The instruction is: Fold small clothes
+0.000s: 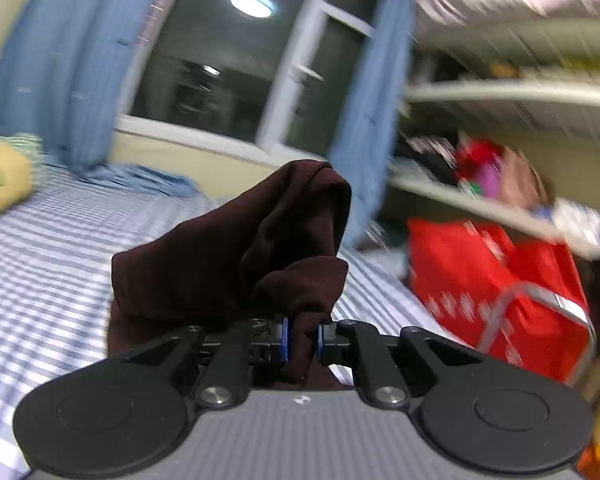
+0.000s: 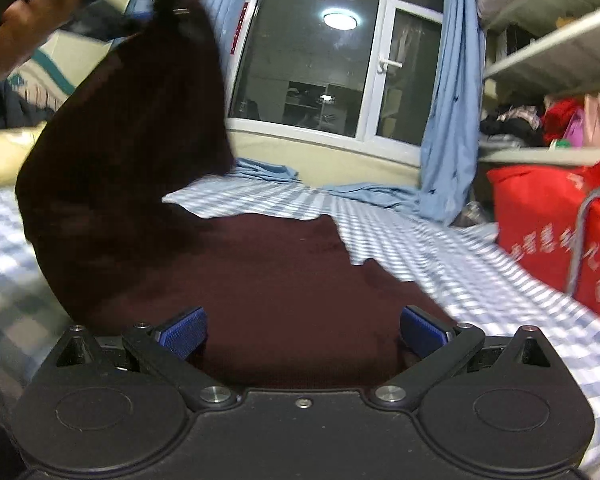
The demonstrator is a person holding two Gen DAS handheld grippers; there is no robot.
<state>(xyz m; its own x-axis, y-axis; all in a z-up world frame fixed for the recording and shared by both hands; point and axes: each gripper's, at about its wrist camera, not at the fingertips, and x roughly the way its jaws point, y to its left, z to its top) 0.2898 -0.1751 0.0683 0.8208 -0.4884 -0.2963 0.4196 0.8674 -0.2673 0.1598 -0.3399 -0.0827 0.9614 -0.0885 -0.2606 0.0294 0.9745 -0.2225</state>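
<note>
Red bag (image 2: 556, 236) right — bedsheet (image 2: 480, 280) open

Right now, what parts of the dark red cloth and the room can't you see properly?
- Dark red cloth: its near edge is hidden under the right gripper in the right wrist view.
- Its pinched part sits hidden between the left gripper pads in the left wrist view.
- Shelf items: motion blur, left wrist view.
- Red bag: cut off by the frame edge, right wrist view.
</note>
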